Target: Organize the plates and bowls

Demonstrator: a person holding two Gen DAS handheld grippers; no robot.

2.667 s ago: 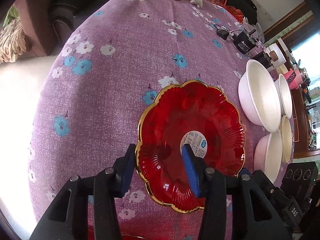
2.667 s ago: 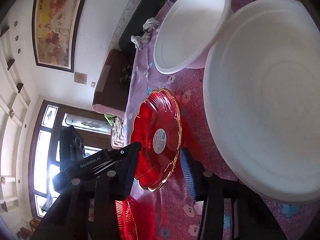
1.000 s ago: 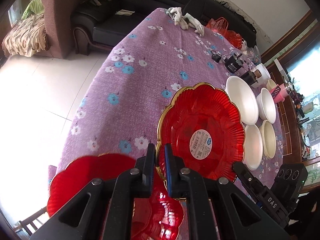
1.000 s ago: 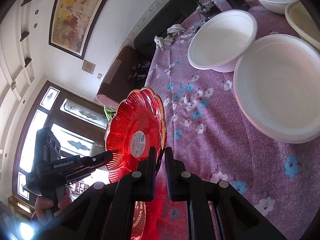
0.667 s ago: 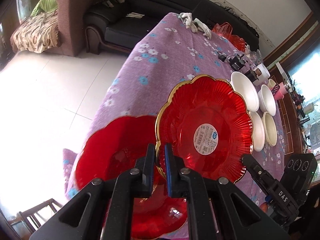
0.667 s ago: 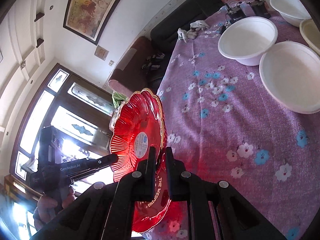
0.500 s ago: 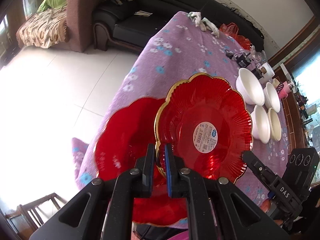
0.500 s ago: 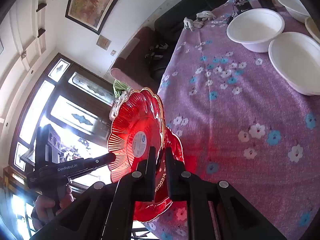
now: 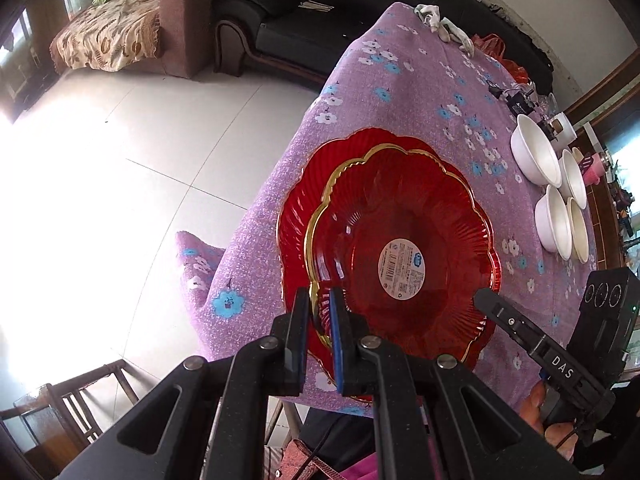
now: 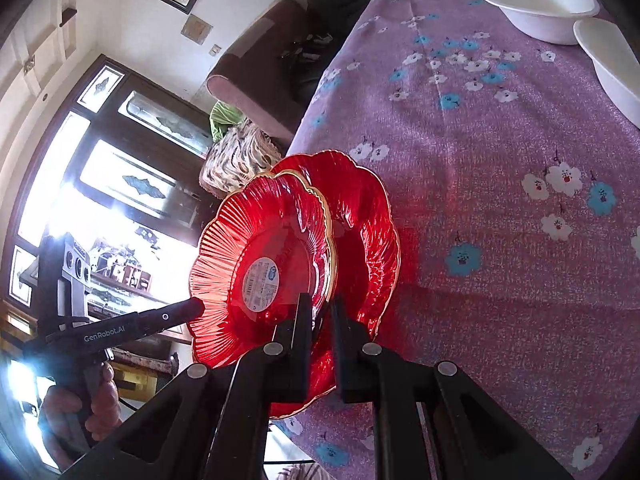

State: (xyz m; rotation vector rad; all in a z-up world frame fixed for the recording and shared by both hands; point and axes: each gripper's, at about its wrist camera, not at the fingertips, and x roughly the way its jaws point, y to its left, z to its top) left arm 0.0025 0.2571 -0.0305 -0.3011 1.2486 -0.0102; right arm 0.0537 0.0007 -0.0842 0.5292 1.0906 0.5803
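- Over the near corner of the tabletop, in the left wrist view, the left gripper points steeply down, its blue-padded jaws drawn almost together on the gilt scalloped rim of a translucent red glass plate with a round white label at its centre.
- That held plate hangs just above a second red scalloped plate, which lies on the purple flowered tablecloth at the corner and shows only as a crescent past the upper plate's left and far edges.
- At the plate's opposite rim the right gripper's black finger reaches in from the lower right; its tip is at the rim, but the grip itself is hard to make out here. A bare hand holds its handle, partly cut off by the frame.
- Four white bowls stand in two pairs along the far right edge of the tabletop, well apart from the plates.

- In the right wrist view, the right gripper slants down at a gentler angle, jaws nearly closed and pinching the gilt rim of the same labelled plate, which is tilted up on edge towards the camera.
- The lower plate peeks out behind it to the right, flat on the cloth; whether the two touch cannot be told.
- The left gripper's finger meets the plate's far rim from the left, its handle in a hand washed out by window glare.
- Two white bowls are cut off at the upper right.
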